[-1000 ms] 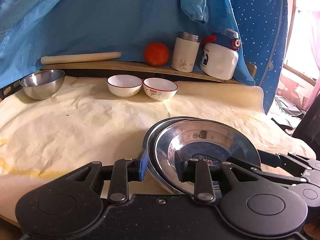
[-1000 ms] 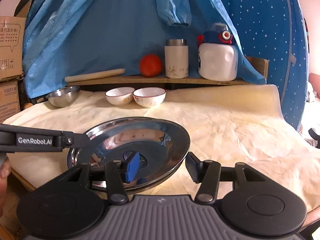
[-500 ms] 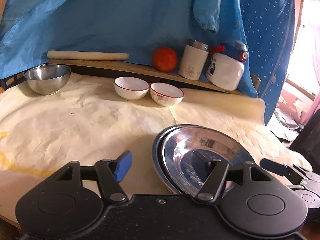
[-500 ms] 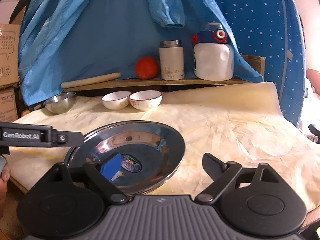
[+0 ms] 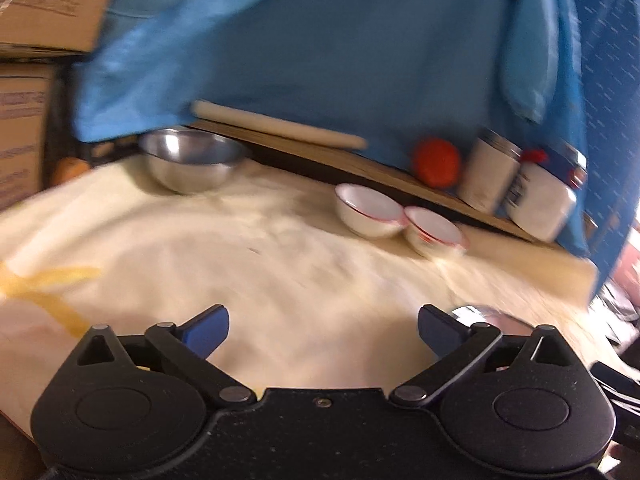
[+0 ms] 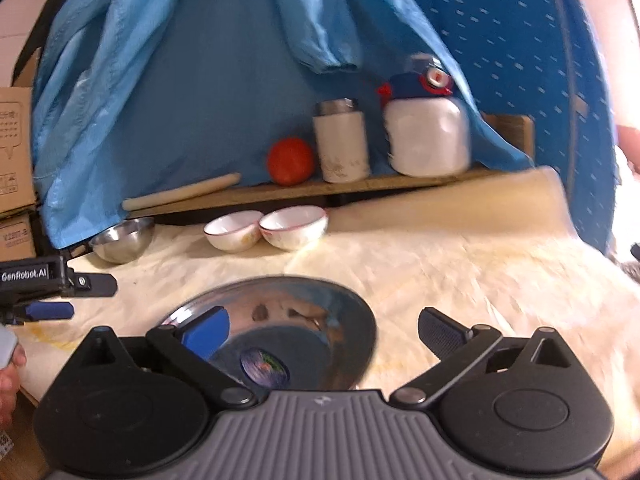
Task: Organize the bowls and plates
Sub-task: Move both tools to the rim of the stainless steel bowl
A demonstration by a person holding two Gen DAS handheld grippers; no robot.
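A shiny steel plate [image 6: 276, 332] lies flat on the cream paper-covered counter [image 6: 460, 280], just in front of my right claw [image 6: 322, 334]. A round sticker sits at its centre, and its rim looks doubled, so it may be resting on a second plate, though blur makes that hard to confirm. My right claw stands wide apart and holds nothing; its blue-padded left finger hangs over the plate's near left edge, and its right finger is over bare paper.

My left claw [image 5: 322, 330] is also spread wide and empty, hovering over the bare counter. In its own view, only a sliver of the plate [image 5: 476, 314] shows behind its right finger. From the right wrist view, the left claw [image 6: 60, 298] reaches in at the far left edge, beside the plate and apart from it.

Farther back on the counter, two small white bowls with red rims [image 6: 234, 230] [image 6: 294, 226] sit side by side, touching or nearly so. To their left, a deeper steel bowl [image 6: 122, 238] rests near the counter's back edge.

Behind them, a low wooden shelf [image 6: 380, 184] carries a pale rolling pin [image 6: 182, 196], a tomato [image 6: 290, 160], a white flask with a metal lid [image 6: 342, 146] and a white jug with a blue top [image 6: 428, 136]. Blue cloth [image 6: 200, 80] hangs as a backdrop, with cardboard boxes [image 6: 14, 152] to the left.
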